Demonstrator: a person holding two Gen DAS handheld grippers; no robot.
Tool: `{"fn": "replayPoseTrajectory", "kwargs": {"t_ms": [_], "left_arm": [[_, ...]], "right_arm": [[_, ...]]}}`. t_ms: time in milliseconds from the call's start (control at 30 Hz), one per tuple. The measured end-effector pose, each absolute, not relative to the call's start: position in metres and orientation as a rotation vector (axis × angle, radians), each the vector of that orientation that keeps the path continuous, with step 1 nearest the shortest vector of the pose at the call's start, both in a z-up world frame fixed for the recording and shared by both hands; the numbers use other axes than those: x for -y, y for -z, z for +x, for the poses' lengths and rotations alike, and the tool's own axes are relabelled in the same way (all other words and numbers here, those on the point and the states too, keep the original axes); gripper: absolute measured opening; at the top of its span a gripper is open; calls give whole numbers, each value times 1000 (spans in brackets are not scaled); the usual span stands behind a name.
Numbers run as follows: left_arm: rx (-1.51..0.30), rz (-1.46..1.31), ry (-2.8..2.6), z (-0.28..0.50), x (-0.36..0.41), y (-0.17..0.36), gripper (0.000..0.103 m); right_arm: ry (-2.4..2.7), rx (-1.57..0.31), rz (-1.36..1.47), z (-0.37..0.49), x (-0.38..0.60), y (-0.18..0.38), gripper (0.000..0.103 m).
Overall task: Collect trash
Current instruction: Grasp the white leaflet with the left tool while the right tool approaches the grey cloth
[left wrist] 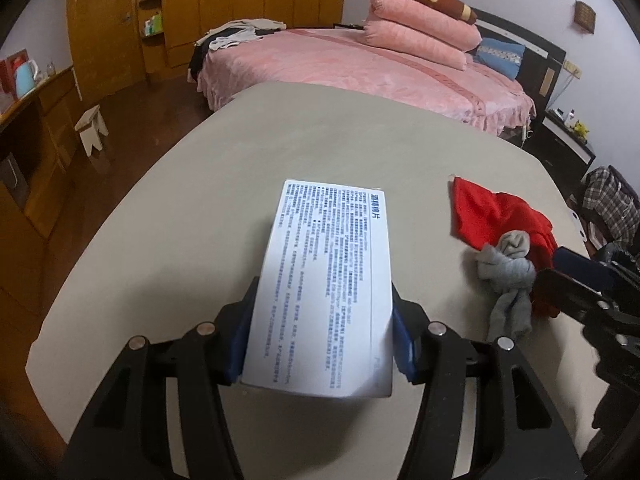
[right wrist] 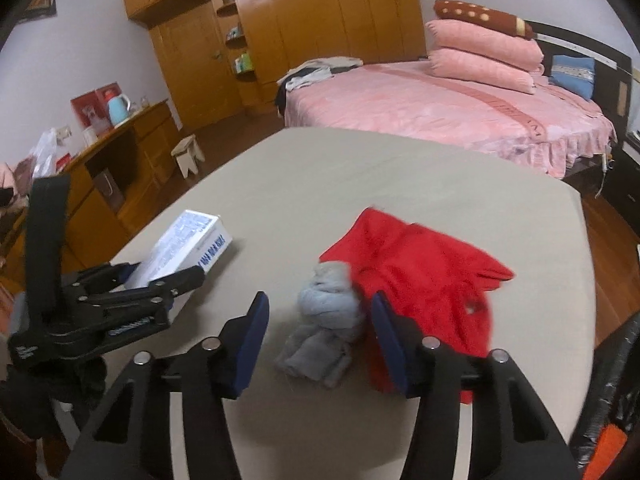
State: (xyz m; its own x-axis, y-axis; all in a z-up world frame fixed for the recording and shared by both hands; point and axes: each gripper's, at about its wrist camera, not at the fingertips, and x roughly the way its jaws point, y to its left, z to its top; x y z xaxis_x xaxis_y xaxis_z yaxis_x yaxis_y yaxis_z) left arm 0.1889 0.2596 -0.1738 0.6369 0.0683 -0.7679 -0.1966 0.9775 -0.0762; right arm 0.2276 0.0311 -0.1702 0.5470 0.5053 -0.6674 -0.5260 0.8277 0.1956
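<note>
A white box (left wrist: 328, 272) printed with blue text is clamped between the blue pads of my left gripper (left wrist: 323, 296), tilted above the beige table (left wrist: 320, 140). The right wrist view shows that box (right wrist: 192, 236) and the left gripper (right wrist: 168, 276) at the left. A knotted grey sock (right wrist: 330, 308) lies against a crumpled red cloth (right wrist: 424, 272) on the table (right wrist: 360, 168). My right gripper (right wrist: 320, 300) straddles the sock. Its left pad stands apart from the sock and its right pad sits at the seam between sock and cloth. The left wrist view has the sock (left wrist: 508, 280), the cloth (left wrist: 492, 212) and the right gripper (left wrist: 560, 268).
A pink bed (right wrist: 440, 112) with stacked pillows stands beyond the table. A small white stool (right wrist: 188, 156) sits on the wooden floor at the left, near a wooden desk (right wrist: 120, 140) carrying a blue kettle. A black bag (right wrist: 612, 380) hangs by the table's right edge.
</note>
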Motion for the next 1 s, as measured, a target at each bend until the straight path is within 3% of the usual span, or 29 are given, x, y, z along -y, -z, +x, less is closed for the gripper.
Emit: {"fn": "replayPoseTrajectory", "kwargs": {"t_ms": [267,500,1000], "left_arm": [[-860,-170,-168,185,-272,176,56],[-858,-176,-168,186,-273,177,56],[-879,-186,-219,180,-286,188,56]], "right_arm": [[-575,-821,-79,237,-43,192,50],[-593,-841,-93,240,-50,195,41],[-717,-885,-58,241,-72,198,45]]}}
